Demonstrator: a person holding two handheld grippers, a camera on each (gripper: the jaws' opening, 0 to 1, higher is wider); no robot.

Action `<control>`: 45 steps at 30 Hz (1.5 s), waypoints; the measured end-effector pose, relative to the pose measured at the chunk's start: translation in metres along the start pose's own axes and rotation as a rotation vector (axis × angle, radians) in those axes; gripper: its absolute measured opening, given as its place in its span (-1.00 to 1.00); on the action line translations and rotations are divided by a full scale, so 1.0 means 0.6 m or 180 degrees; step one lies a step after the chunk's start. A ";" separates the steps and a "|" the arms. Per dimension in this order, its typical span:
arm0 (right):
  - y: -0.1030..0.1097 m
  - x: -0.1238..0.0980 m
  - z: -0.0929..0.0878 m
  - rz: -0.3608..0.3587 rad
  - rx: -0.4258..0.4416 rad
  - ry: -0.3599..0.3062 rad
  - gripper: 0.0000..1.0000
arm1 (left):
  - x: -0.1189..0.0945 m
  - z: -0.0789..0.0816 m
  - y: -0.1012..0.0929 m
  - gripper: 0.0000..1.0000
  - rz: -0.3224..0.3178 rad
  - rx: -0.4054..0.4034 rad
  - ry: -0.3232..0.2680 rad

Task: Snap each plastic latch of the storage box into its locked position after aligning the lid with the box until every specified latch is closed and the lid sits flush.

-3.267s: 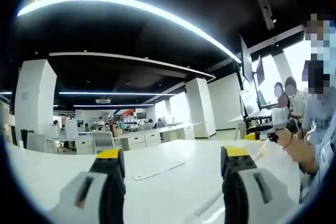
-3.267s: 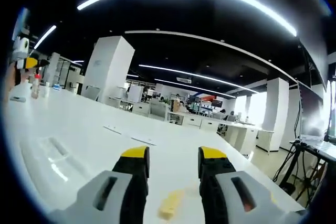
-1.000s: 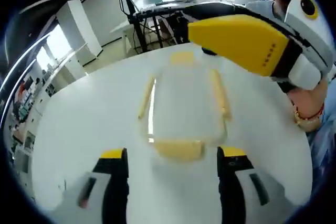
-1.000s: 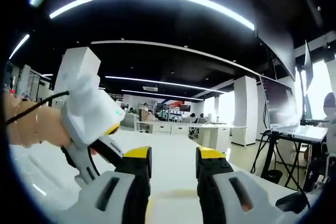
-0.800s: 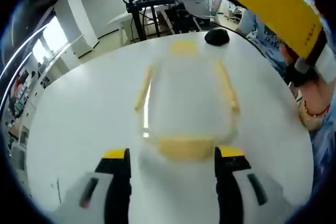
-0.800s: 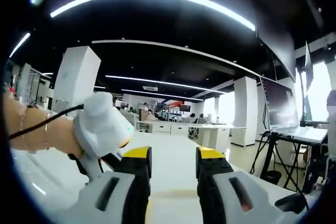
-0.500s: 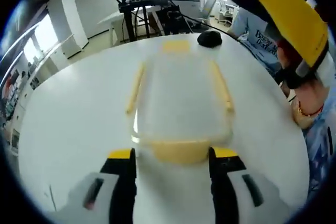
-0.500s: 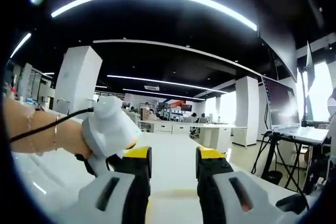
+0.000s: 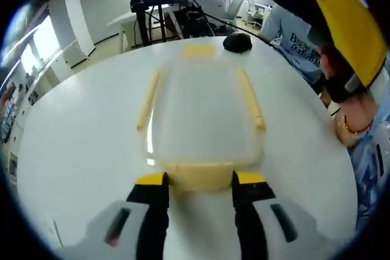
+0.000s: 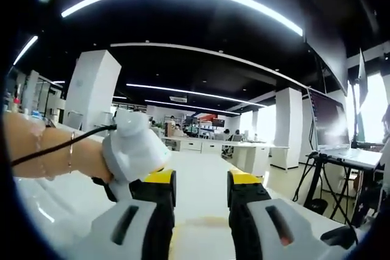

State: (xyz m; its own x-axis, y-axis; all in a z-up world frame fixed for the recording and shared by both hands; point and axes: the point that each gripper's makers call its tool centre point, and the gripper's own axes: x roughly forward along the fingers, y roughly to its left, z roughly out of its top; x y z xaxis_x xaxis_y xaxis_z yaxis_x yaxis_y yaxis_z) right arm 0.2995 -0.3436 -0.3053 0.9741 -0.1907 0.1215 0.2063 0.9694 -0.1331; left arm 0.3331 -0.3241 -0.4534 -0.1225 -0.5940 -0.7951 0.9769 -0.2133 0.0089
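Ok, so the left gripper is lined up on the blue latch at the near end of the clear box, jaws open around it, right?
Not quite: the near-end latch is yellow, not blue, as the left gripper view shows. The rest holds: the left gripper is lined up on it at the near end of the clear box, jaws open on either side.

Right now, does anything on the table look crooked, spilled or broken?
Nothing stands out. The clear storage box sits square on the white table with its lid on, and its yellow latches run evenly along the sides. A small dark object rests beyond it. No spill or damage shows.
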 end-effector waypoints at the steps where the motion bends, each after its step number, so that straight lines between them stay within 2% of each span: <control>1: 0.000 0.000 0.000 0.0001 -0.0003 0.0003 -0.34 | 0.000 0.000 0.000 -0.19 0.0000 0.0000 0.0001; 8: 0.003 0.001 -0.001 0.0019 -0.0033 0.0019 -0.35 | -0.007 -0.007 -0.003 -0.20 0.0062 -0.0082 0.0058; 16: 0.007 0.000 0.000 0.0056 -0.0055 0.0018 -0.35 | -0.039 -0.049 -0.020 -0.19 0.0189 -0.0101 0.0301; 23: 0.002 0.002 -0.004 -0.0001 -0.0217 0.0041 -0.38 | -0.068 -0.091 -0.044 -0.19 0.0231 -0.0187 0.0413; 28: -0.015 -0.002 0.014 -0.0077 -0.0145 -0.0189 -0.49 | -0.081 -0.113 -0.058 -0.19 0.0228 -0.0254 0.0481; 32: -0.015 0.002 0.016 -0.0054 -0.0225 -0.0203 -0.49 | -0.087 -0.128 -0.066 -0.19 0.0225 -0.0285 0.0533; 34: -0.006 0.005 0.019 0.0062 -0.0341 -0.0222 -0.51 | -0.090 -0.133 -0.069 -0.19 0.0216 -0.0312 0.0538; 37: 0.016 0.007 0.033 0.0464 -0.0342 -0.0240 -0.58 | -0.093 -0.142 -0.072 -0.19 0.0215 -0.0323 0.0555; 41: 0.028 0.004 0.073 0.0908 -0.0368 -0.0309 -0.66 | -0.097 -0.150 -0.072 -0.19 0.0230 -0.0350 0.0584; 43: 0.021 0.003 0.083 0.0892 -0.0429 -0.0333 -0.70 | -0.097 -0.151 -0.073 -0.19 0.0229 -0.0349 0.0585; 45: 0.016 0.005 0.088 0.0993 -0.0671 -0.0261 -0.74 | -0.098 -0.153 -0.073 -0.19 0.0225 -0.0349 0.0595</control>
State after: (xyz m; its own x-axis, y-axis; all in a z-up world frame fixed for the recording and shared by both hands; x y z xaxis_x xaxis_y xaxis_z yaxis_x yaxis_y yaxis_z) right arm 0.2997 -0.3267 -0.2542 0.9843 0.1296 0.1202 -0.0760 0.9242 -0.3744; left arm 0.3139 -0.2084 -0.4627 -0.0285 -0.4482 -0.8935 0.9964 -0.0847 0.0107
